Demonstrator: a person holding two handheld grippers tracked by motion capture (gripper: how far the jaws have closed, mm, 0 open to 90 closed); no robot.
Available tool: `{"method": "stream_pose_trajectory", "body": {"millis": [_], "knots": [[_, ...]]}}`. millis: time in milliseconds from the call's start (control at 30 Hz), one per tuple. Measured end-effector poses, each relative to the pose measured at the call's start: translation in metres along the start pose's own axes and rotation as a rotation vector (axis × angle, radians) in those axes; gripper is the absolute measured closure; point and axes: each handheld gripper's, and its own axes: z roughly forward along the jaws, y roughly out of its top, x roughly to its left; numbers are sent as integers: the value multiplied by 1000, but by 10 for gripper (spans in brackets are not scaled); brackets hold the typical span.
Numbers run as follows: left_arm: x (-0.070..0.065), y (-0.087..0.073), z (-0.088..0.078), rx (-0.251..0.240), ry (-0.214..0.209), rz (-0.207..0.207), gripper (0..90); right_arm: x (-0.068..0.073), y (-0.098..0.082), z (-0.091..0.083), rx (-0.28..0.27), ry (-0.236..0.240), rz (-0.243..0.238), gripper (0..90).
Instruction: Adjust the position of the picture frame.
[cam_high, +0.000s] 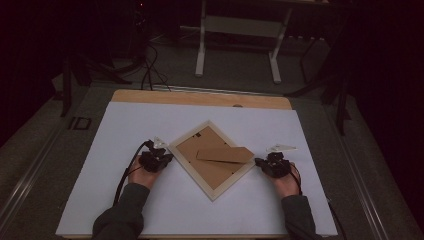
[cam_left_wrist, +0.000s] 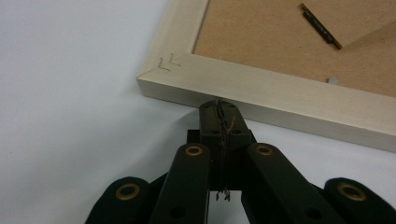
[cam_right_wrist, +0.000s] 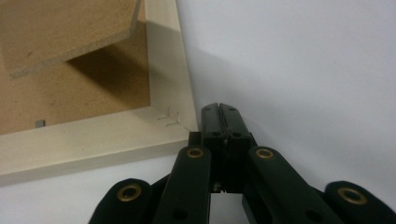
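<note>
Both black claws, left claw (cam_left_wrist: 219, 106) and right claw (cam_right_wrist: 223, 109), are closed and empty beside the pale wooden frame (cam_high: 186, 159) with its fibreboard back.

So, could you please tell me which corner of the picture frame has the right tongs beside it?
The right-hand corner of the picture frame in the high view, just past the tip of the cardboard stand. The shut right tongs sit beside it; the left tongs face the opposite corner.

The picture frame (cam_high: 186, 159) was pale cream wood, its backing board (cam_high: 212, 165) plain brown. The table sheet (cam_high: 125, 130) was white. Both grippers' jaws were black with brass-coloured rivets.
</note>
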Motion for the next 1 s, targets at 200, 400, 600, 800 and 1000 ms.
{"method": "stream_pose_trajectory", "body": {"millis": [200, 400, 600, 800, 1000], "knots": [[-4, 2, 2, 0, -3, 15, 900, 4, 0, 0, 7, 18, -21, 900], [-8, 4, 5, -3, -9, 23, 900, 13, 0, 2, 22, 41, -61, 900], [-8, 5, 6, -4, -16, 19, 900, 19, 0, 3, 34, 60, -96, 900], [-8, 6, 7, -3, -26, 16, 900, 23, -1, 2, 43, 85, -124, 900], [-10, 9, 8, 4, -30, 22, 900, 33, -1, 2, 56, 125, -178, 900]]}}
